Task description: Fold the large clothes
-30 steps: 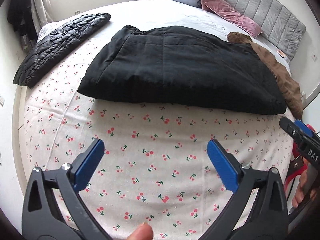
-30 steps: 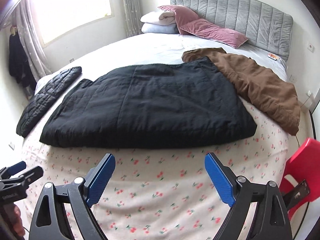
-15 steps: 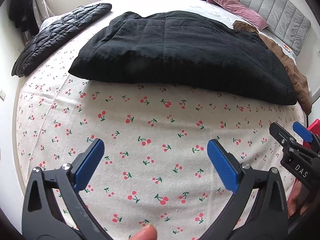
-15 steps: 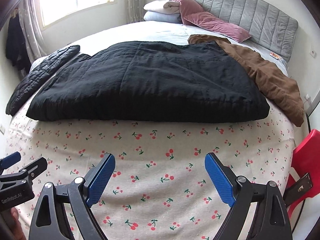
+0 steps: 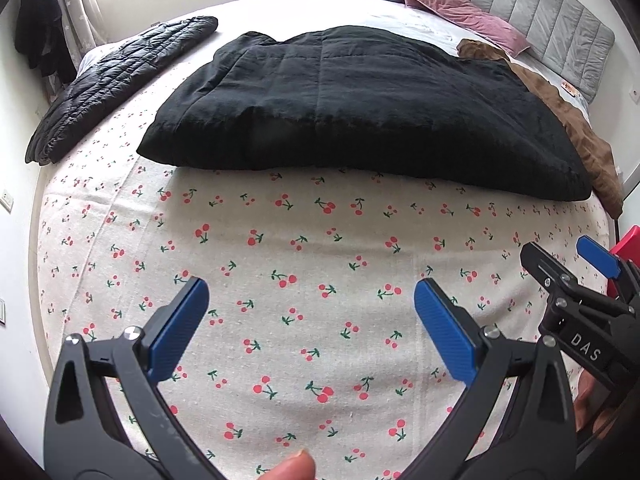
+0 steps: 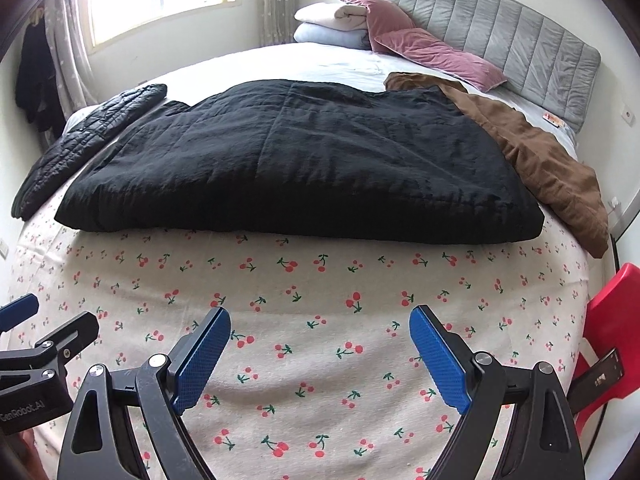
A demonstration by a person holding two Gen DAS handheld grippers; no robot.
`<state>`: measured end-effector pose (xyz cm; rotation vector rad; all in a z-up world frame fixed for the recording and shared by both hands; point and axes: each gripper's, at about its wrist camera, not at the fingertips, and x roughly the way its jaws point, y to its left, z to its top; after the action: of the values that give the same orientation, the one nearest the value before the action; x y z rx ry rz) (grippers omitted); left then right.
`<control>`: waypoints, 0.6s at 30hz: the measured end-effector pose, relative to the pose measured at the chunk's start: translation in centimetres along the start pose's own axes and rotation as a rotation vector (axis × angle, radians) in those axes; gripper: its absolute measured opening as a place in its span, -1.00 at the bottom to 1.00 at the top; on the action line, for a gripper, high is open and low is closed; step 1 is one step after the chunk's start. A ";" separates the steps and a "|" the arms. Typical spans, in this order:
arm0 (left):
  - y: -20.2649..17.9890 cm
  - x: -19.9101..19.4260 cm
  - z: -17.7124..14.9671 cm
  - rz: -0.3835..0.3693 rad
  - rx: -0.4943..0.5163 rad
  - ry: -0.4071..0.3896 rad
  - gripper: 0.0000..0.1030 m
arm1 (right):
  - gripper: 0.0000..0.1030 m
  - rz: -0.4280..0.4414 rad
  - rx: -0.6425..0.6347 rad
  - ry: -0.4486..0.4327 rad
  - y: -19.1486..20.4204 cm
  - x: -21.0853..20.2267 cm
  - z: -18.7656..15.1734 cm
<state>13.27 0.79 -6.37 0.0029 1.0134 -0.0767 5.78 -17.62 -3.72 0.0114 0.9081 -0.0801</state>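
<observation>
A large black padded garment (image 5: pixel 360 96) (image 6: pixel 296 160) lies folded flat across the middle of the bed, its near edge facing me. My left gripper (image 5: pixel 308 300) is open and empty over the cherry-print sheet (image 5: pixel 280 272), short of that edge. My right gripper (image 6: pixel 320 332) is open and empty too, also over the sheet (image 6: pixel 320 280) and short of the garment. Each gripper shows at the other view's side: the right one (image 5: pixel 568 256) and the left one (image 6: pixel 48 320).
A black quilted jacket (image 5: pixel 116 80) (image 6: pixel 80 140) lies at the bed's left edge. A brown garment (image 5: pixel 568 120) (image 6: pixel 540 152) lies to the right of the black one. Pink pillows (image 6: pixel 420 48) and folded bedding (image 6: pixel 332 24) sit by the grey headboard (image 6: pixel 500 40). A red chair (image 6: pixel 612 320) stands at the right.
Both grippers have moved forward and lower toward the near edge of the black garment, which now looms larger. Both stay open. The garment has not moved.
</observation>
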 end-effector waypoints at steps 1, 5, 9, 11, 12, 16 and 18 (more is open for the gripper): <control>-0.1 0.0 0.0 0.000 0.001 0.001 0.98 | 0.79 -0.001 0.001 0.000 0.0 0.0 0.0; -0.3 0.0 -0.1 0.003 0.010 0.000 0.99 | 0.79 -0.003 0.008 0.005 -0.2 0.1 0.0; -0.3 0.1 -0.1 0.001 0.012 0.005 0.99 | 0.79 -0.005 0.008 -0.001 -0.2 0.0 0.0; -0.3 0.1 -0.1 0.000 0.010 0.008 0.99 | 0.79 -0.007 0.007 -0.001 -0.3 0.0 0.0; -0.3 0.1 -0.1 -0.002 0.011 0.008 0.99 | 0.79 -0.005 0.007 0.000 -0.3 0.0 0.0; -0.3 0.0 -0.1 -0.002 0.011 0.002 0.99 | 0.79 -0.008 0.008 -0.004 -0.2 -0.2 0.0; -0.3 0.0 -0.1 -0.002 0.012 0.003 0.99 | 0.79 -0.008 0.008 -0.007 -0.3 -0.2 0.0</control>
<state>13.17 0.49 -6.45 0.0128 1.0155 -0.0850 5.66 -17.90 -3.54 0.0154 0.9006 -0.0908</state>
